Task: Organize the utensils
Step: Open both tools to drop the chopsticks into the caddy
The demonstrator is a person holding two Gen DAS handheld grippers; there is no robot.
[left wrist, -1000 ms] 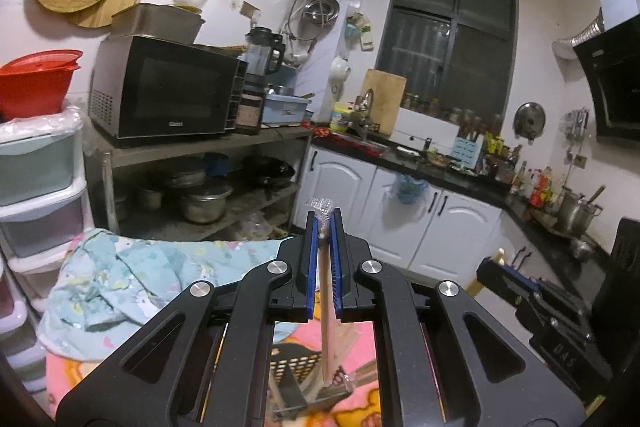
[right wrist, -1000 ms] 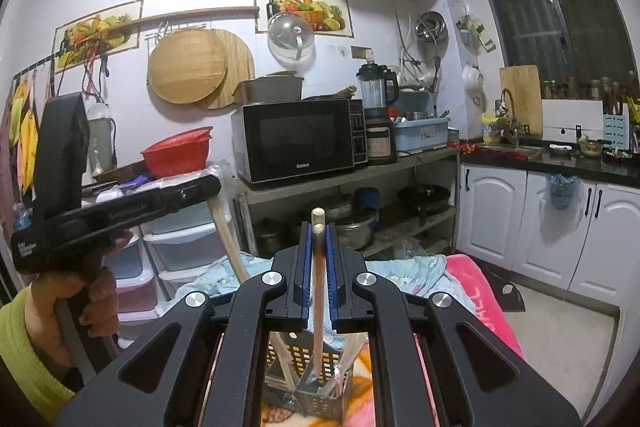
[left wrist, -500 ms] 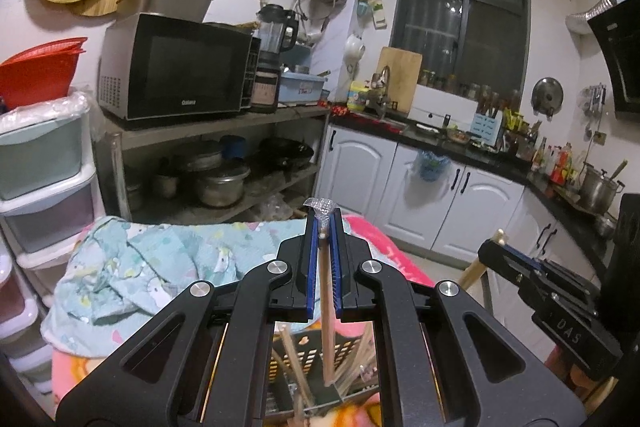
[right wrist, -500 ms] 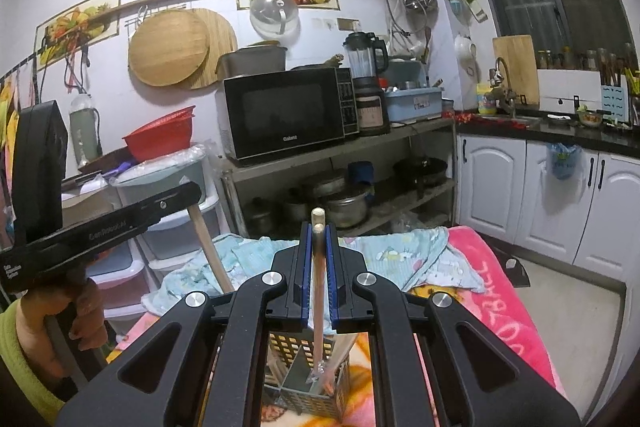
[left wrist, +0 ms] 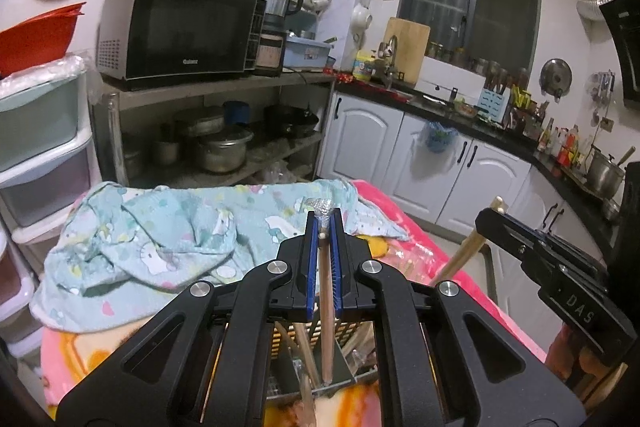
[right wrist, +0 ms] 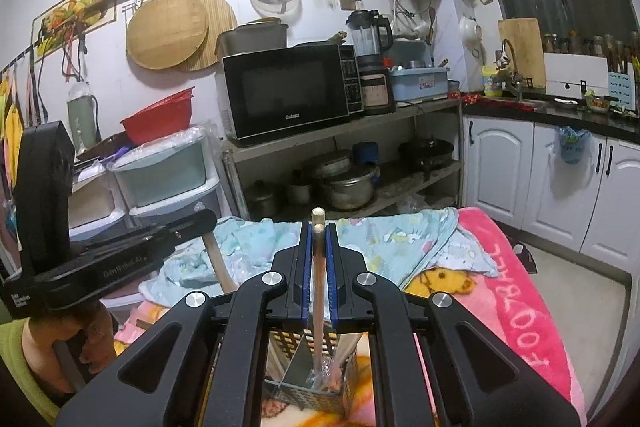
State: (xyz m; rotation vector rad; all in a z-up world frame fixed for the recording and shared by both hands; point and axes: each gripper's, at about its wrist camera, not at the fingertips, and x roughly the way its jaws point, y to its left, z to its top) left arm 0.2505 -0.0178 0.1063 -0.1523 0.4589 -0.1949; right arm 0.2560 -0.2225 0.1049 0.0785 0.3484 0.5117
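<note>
Only the right wrist view shows the person's hand (right wrist: 60, 339) in a yellow-green sleeve gripping the left gripper (right wrist: 200, 223) from the side; the left view shows the right gripper (left wrist: 486, 217) side-on. Both point slightly downward over the slotted plastic utensil basket (right wrist: 304, 387) on the pink fleece blanket (right wrist: 520, 307). Each clamps a slim round wooden chopstick: the left one (left wrist: 326, 307), the right one (right wrist: 318, 291), lower ends inside the basket's compartments.
</note>
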